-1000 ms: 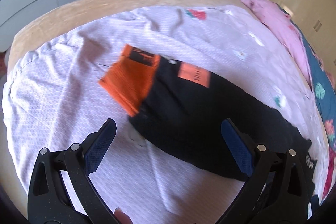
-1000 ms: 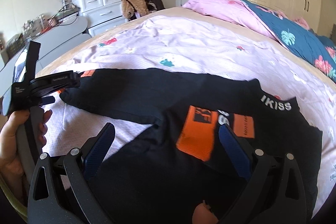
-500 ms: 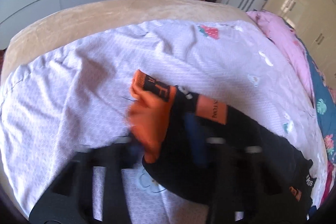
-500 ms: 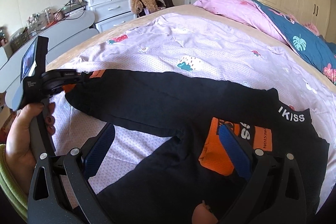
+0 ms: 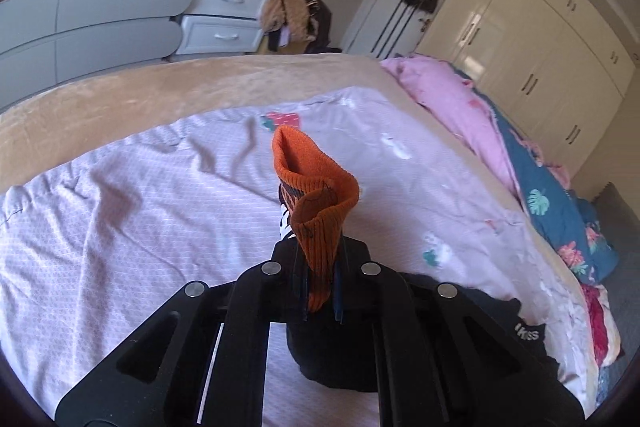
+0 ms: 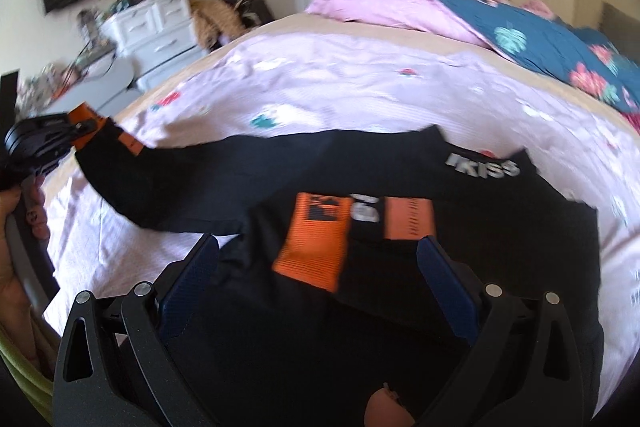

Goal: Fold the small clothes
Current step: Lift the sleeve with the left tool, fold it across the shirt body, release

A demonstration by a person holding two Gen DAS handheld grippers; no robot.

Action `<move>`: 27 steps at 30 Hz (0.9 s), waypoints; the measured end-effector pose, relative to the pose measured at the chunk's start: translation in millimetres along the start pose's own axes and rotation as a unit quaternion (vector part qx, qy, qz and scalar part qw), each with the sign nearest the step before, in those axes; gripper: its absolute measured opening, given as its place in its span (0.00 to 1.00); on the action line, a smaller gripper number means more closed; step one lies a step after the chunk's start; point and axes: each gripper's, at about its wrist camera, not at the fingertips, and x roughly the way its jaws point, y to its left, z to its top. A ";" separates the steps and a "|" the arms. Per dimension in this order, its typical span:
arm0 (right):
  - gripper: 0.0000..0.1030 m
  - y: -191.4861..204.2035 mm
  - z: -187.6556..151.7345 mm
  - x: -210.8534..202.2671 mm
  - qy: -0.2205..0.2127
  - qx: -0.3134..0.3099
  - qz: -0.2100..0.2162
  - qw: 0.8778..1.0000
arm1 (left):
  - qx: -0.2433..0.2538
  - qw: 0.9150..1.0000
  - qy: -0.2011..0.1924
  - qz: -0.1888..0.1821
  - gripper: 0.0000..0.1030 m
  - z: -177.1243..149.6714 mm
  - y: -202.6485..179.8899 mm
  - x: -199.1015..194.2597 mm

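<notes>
Because the black sweatshirt (image 6: pixel 400 327) is soft knit, it is likely behaving as a light, limp thing: it is sagging wherever nothing is holding it, so the ribbed edges look like the firmest places to pinch. It is lying across the lower half of the right wrist view, on the lilac sheet (image 6: pixel 340 83), with its collar lettering at centre right. One sleeve is stretching away toward the left edge of that frame, where the left gripper (image 6: pixel 44 139) is clamping its orange cuff (image 5: pixel 316 203); in the left wrist view that cuff is standing up between the closed fingers at lower centre. A fold inward is probably what this raised sleeve is calling for, and the thick rib is giving a grip unlikely to slip.

Counting: one sweatshirt, two orange cuffs, the second cuff (image 6: pixel 316 239) lying flat on the chest at centre, and two small orange labels. The right gripper (image 6: pixel 318 283) is hovering over the body with its blue pads (image 6: pixel 444 279) wide apart, holding nothing.

Further out, one pink duvet (image 5: pixel 448 95) and one blue floral quilt (image 6: pixel 532 39) are lying along the right side of the bed, and one white drawer chest (image 5: pixel 228 3) is standing at the upper left.
</notes>
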 end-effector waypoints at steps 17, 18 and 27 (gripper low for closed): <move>0.96 -84.3 -30.9 -53.1 -0.032 0.120 -0.049 0.991 | 0.046 0.990 -0.013 -0.133 0.02 -17.7 -89.0 -40.6; 0.96 -85.3 -32.5 -54.9 -0.033 0.123 -0.050 0.991 | 0.051 0.989 -0.012 -0.141 0.02 -19.7 -94.4 -42.0; 0.96 -102.7 -40.7 -71.8 -0.047 0.148 -0.064 0.986 | 0.128 0.962 0.013 -0.241 0.02 -49.6 -158.5 -59.6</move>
